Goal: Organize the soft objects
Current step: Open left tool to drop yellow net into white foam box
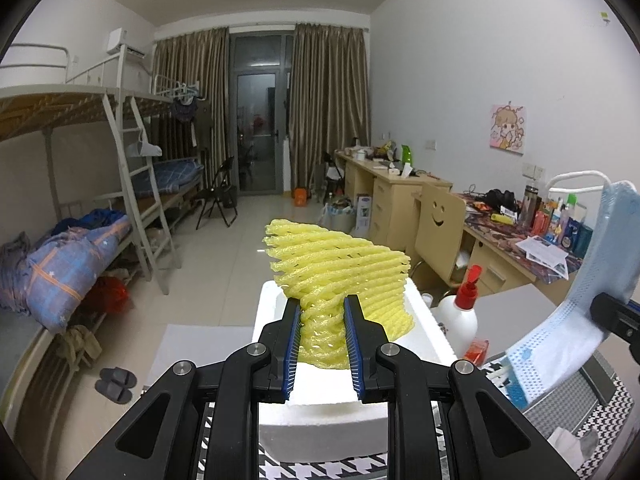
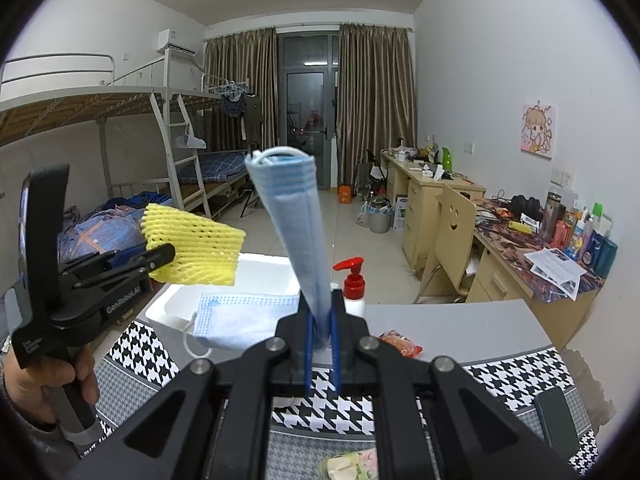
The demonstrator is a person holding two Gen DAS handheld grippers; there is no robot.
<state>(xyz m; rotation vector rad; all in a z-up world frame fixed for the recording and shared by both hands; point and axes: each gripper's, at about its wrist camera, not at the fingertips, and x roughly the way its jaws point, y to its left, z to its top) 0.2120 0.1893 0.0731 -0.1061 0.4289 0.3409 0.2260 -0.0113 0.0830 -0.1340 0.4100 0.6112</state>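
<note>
My left gripper (image 1: 322, 320) is shut on a yellow foam net sleeve (image 1: 340, 268) and holds it above a white foam box (image 1: 320, 404). In the right wrist view the left gripper (image 2: 160, 258) and the net sleeve (image 2: 192, 248) show at the left, over the box (image 2: 272, 270). My right gripper (image 2: 322, 322) is shut on a folded blue face mask (image 2: 292, 216) that stands upright. The right gripper's mask also shows in the left wrist view (image 1: 600, 256) at the right. A second blue mask (image 2: 240, 316) lies in the box.
A white pump bottle with a red top (image 2: 354, 284) stands just behind the box on a grey table (image 2: 460, 324). A houndstooth cloth (image 2: 520, 380) covers the near surface. A red packet (image 2: 400, 344) lies on the table. Desks and a smiley chair (image 2: 456, 232) stand at right, bunk beds at left.
</note>
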